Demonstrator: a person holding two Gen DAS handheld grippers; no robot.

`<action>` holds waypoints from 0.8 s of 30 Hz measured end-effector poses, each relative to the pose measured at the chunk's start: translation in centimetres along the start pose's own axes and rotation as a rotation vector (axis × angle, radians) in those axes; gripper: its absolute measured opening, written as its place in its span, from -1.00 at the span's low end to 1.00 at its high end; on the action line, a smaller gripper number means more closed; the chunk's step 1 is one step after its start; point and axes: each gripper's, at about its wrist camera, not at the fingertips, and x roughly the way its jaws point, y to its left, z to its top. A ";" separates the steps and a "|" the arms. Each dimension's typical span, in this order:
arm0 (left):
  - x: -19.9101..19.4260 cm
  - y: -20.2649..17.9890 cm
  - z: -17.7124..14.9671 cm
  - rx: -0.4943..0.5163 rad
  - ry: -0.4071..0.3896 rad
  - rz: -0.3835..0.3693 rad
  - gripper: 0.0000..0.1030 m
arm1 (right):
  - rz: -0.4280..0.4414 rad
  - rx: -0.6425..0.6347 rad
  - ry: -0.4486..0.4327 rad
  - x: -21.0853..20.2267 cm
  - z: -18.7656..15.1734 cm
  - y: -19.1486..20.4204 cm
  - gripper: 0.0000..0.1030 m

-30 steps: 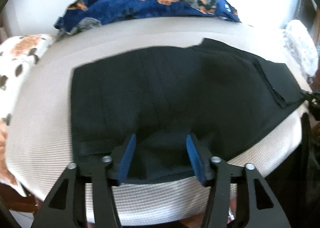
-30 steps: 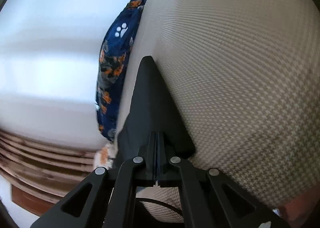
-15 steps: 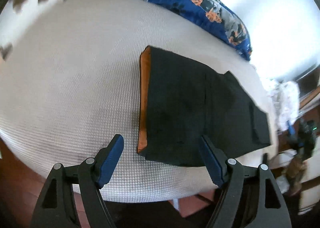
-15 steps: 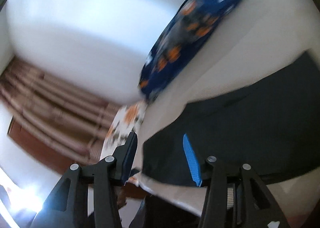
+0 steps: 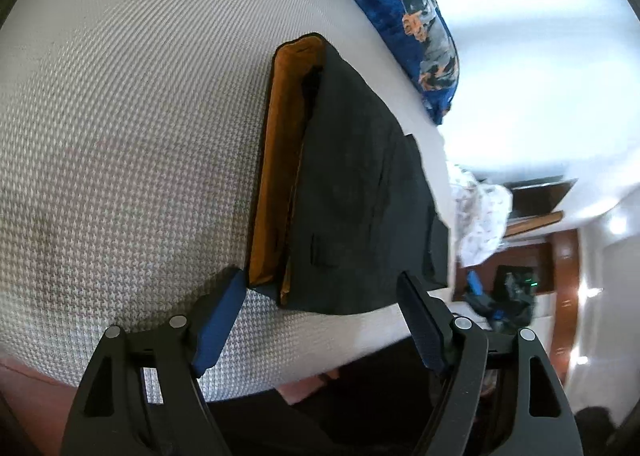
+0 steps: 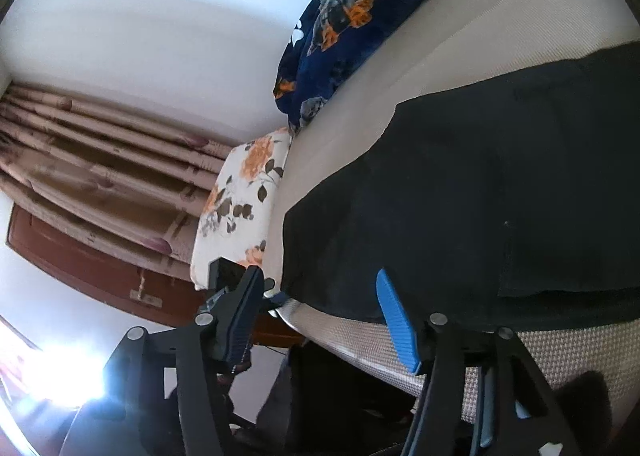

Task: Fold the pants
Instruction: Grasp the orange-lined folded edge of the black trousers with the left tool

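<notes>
The black pants (image 5: 352,196) lie folded flat on the white textured bed (image 5: 132,136), with an orange lining (image 5: 280,160) showing along the left edge. My left gripper (image 5: 320,320) is open, its blue pads either side of the near edge of the pants, holding nothing. In the right wrist view the pants (image 6: 480,192) spread across the bed (image 6: 440,56). My right gripper (image 6: 320,320) is open and empty at the near corner of the pants.
A dark blue patterned blanket (image 5: 404,4) lies along the far side of the bed, also in the right wrist view (image 6: 352,16). A floral pillow (image 6: 240,204) sits by brown curtains (image 6: 88,160). A white crumpled cloth (image 5: 480,216) and wooden furniture (image 5: 560,256) stand at right.
My right gripper has let go of the pants and opened. Both grippers pulled back to the near edge. The left view swung left, and the orange lining came into sight.
</notes>
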 end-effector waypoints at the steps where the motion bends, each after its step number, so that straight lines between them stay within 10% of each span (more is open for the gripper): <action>1: -0.1 0.4 0.0 -0.027 0.005 -0.028 0.50 | 0.005 0.005 -0.003 0.0 0.0 -0.1 0.14; 6: 0.4 1.4 -0.3 -0.124 -0.001 -0.113 0.54 | 0.002 0.002 -0.008 0.1 -0.1 0.0 0.23; 11: 1.2 -0.4 -0.6 -0.083 -0.015 -0.081 0.92 | 0.002 0.018 0.008 0.7 -0.1 -0.2 0.26; 19: 1.9 -2.8 -2.7 0.040 -0.182 0.001 0.92 | 0.020 0.019 -0.011 0.2 -0.1 -0.1 0.38; 24: 2.7 -2.5 -2.7 -0.037 -0.165 -0.228 0.81 | 0.022 0.022 -0.011 0.2 0.0 -0.2 0.43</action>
